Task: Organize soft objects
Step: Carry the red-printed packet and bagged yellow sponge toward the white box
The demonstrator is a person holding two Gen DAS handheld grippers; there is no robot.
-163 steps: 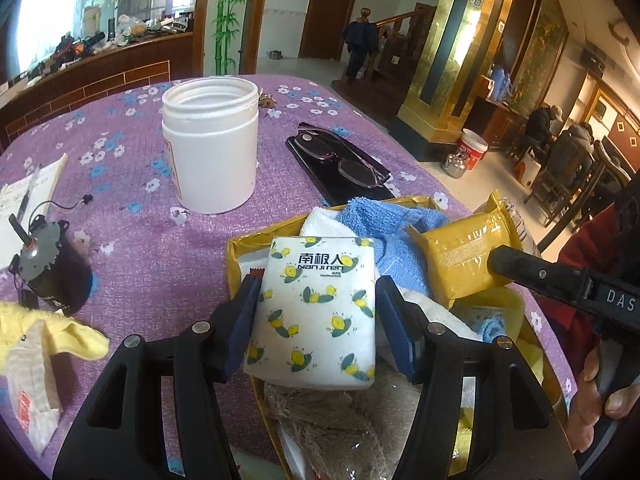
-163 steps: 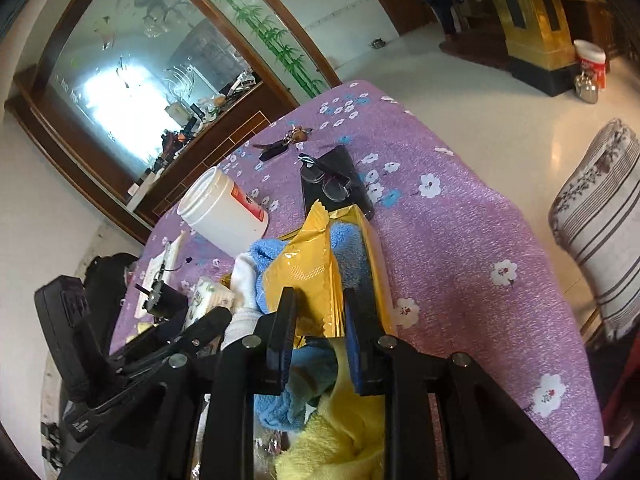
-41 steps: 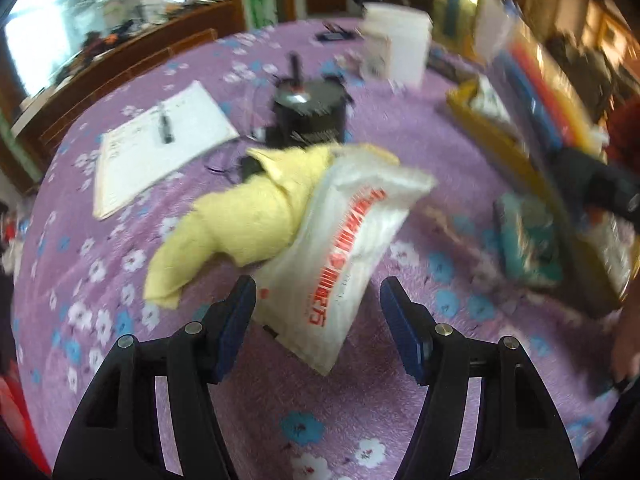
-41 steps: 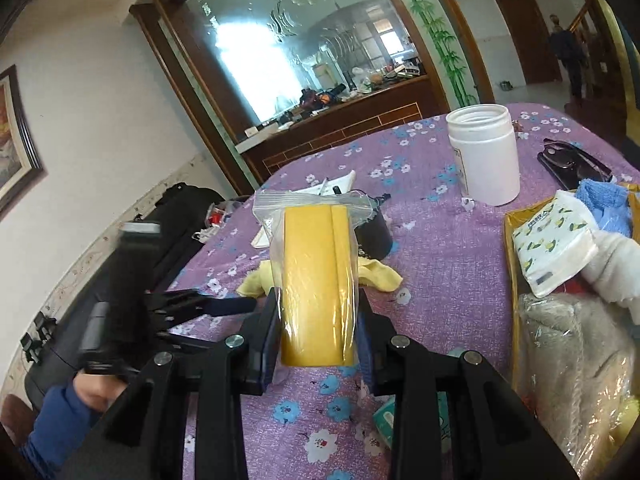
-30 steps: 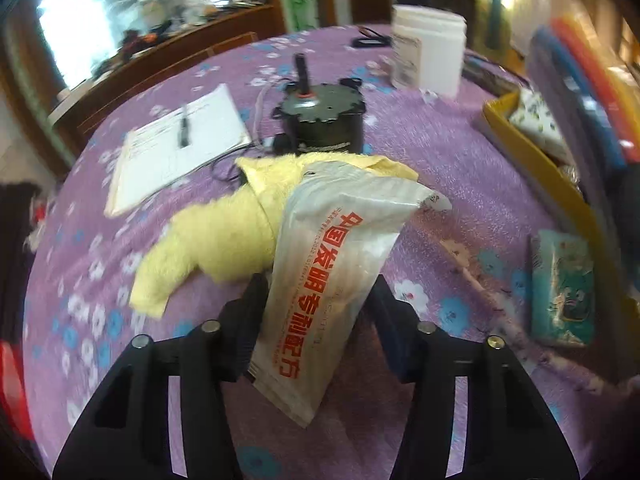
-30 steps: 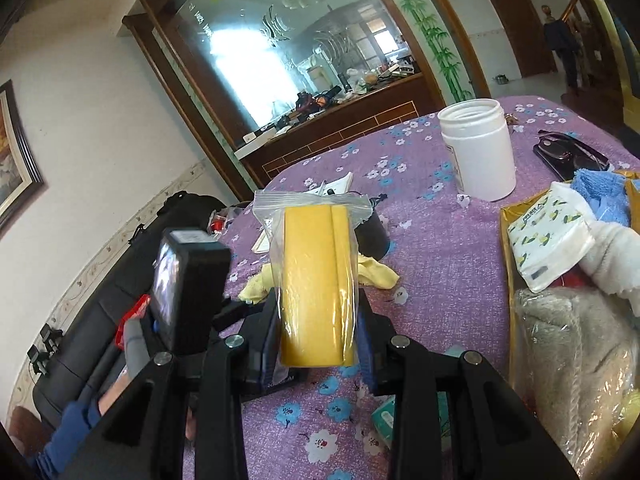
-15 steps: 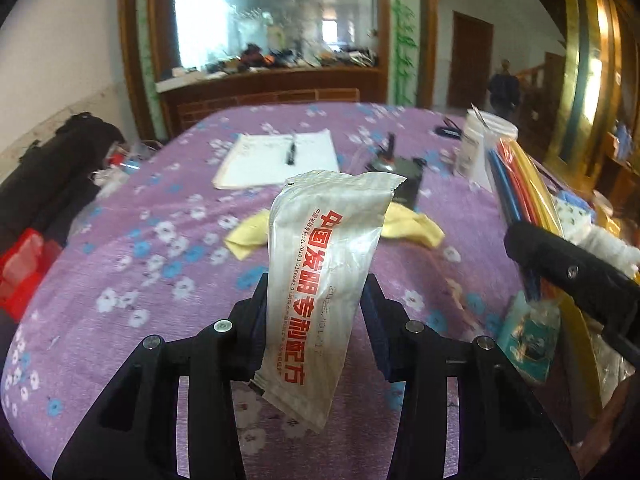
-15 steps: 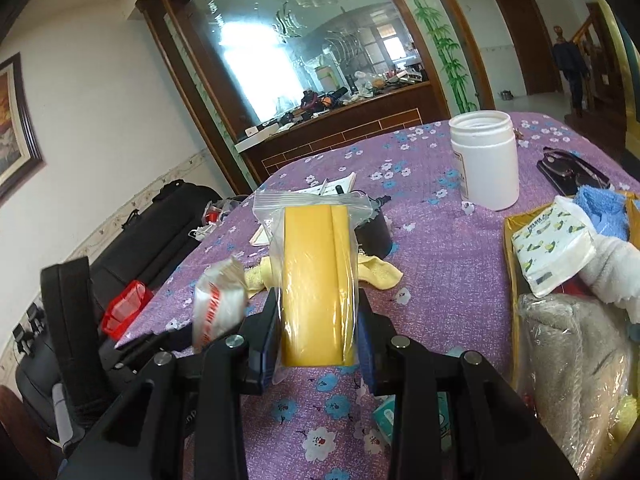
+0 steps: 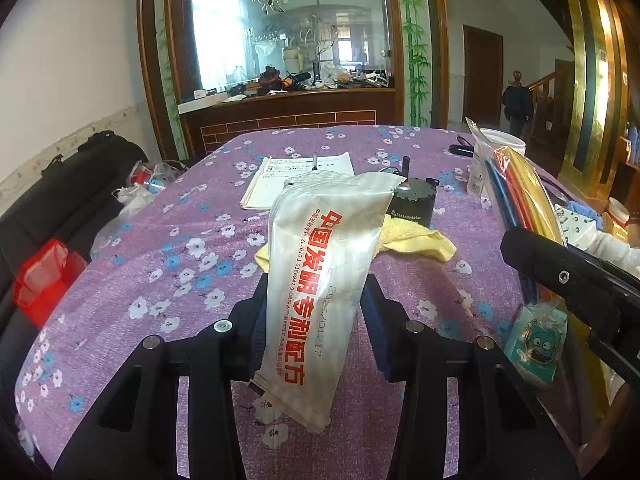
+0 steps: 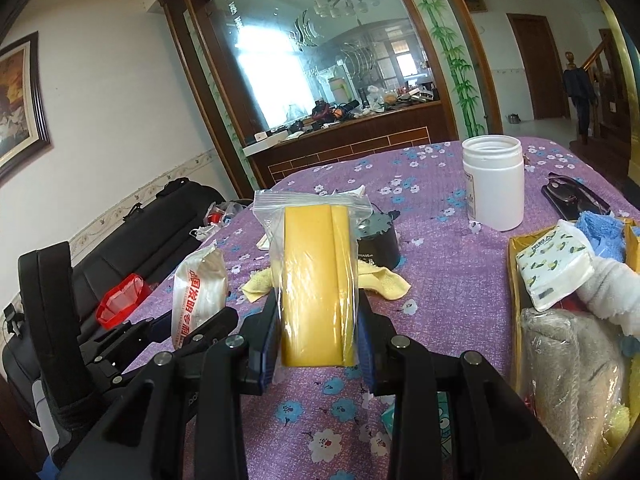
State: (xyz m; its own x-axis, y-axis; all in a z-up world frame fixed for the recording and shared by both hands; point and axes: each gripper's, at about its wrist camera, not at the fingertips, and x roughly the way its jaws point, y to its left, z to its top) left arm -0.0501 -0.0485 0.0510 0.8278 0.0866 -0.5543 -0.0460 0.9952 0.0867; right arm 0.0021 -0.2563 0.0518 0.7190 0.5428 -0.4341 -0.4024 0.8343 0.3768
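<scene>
Left hand-held gripper (image 9: 316, 312) pinches a white sachet (image 9: 320, 276) above the worktop (image 9: 160, 272); right hand-held gripper (image 10: 318, 336) clamps a bagged yellow sponge (image 10: 318, 284). Both look mid-carry. Next, each likely needs placing in the yellow tray (image 10: 514, 280) at right.

On the bench's purple flowered cloth (image 10: 440, 280) stand a white jar (image 10: 494, 182) and a black motor (image 9: 412, 203), with a notepad (image 9: 298, 178) and pen (image 9: 315, 161) behind, and a glasses case (image 10: 570, 196) right of the jar.
</scene>
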